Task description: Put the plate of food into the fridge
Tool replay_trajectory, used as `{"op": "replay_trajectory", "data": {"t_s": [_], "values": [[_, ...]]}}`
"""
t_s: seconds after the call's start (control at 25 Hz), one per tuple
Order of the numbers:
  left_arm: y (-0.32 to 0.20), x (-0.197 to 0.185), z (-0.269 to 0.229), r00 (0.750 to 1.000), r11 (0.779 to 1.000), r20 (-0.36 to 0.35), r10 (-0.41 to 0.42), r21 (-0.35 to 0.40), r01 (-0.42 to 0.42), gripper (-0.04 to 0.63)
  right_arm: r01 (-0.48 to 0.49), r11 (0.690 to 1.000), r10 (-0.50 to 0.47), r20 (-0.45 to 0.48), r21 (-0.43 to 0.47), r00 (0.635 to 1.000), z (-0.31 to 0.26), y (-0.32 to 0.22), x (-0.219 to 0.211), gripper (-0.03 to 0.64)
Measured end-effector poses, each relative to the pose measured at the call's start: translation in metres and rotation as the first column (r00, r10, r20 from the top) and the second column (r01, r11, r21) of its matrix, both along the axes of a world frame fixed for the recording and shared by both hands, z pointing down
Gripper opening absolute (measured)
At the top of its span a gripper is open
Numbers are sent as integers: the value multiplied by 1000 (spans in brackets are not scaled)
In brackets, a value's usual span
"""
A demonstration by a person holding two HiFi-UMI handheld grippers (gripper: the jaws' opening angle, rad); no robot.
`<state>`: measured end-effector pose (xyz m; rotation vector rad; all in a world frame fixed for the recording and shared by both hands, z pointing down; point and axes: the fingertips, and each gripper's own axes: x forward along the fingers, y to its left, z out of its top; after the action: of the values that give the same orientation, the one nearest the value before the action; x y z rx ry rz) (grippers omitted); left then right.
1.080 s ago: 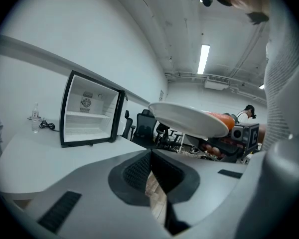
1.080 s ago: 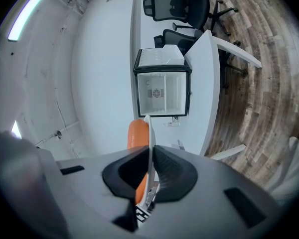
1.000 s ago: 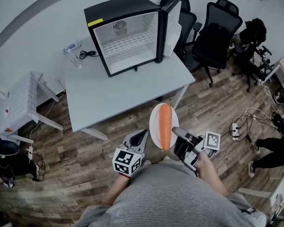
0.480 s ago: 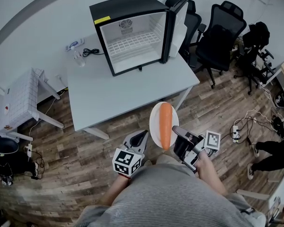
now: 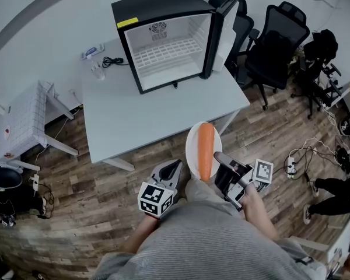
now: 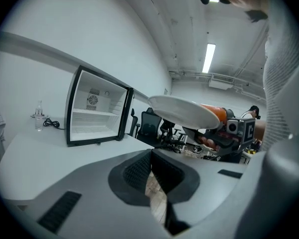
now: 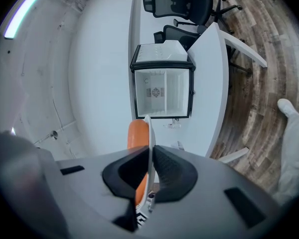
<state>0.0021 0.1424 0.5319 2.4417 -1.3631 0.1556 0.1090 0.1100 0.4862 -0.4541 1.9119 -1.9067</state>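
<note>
Carrying stage, with the fridge as reference. The worktop (image 5: 141, 116) bears the fridge (image 5: 157, 7) at its back. The fridge door (image 5: 226, 32) is swung fully aside, so the white wire shelf (image 5: 169, 50) faces the person and is free to take a load.

The plate (image 5: 192, 151) is in the air, well apart from the fridge and straight out from its opening, about over the worktop edge farthest from the fridge. It is held roughly level, presumably so the long orange piece of food (image 5: 206, 150), probably a carrot, does not roll off. The food lies lengthwise toward the fridge.

The right gripper (image 5: 220, 159) has its jaws pinched on the plate rim on the side away from the fridge, which leaves the leading rim free to enter first.

The left gripper (image 5: 174, 169), just beside the plate and equally far from the fridge, has its jaws closed together with nothing between them. It bears no load, and the plate has yet to reach the shelf.
</note>
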Motion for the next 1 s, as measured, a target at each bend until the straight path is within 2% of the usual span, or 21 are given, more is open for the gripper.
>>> {"op": "replay_trajectory", "data": {"t_s": [0.64,1.0], "values": [[-106,-6,6,999,999,24,-38,-29,39,11,57,998,-57,-4,13,998,-2,-124,-18,31],[-155,-10,2,997,997,53,-55,-56,58,11,138,990,-138,16,10,990,-14,-178,-43,31]]}}
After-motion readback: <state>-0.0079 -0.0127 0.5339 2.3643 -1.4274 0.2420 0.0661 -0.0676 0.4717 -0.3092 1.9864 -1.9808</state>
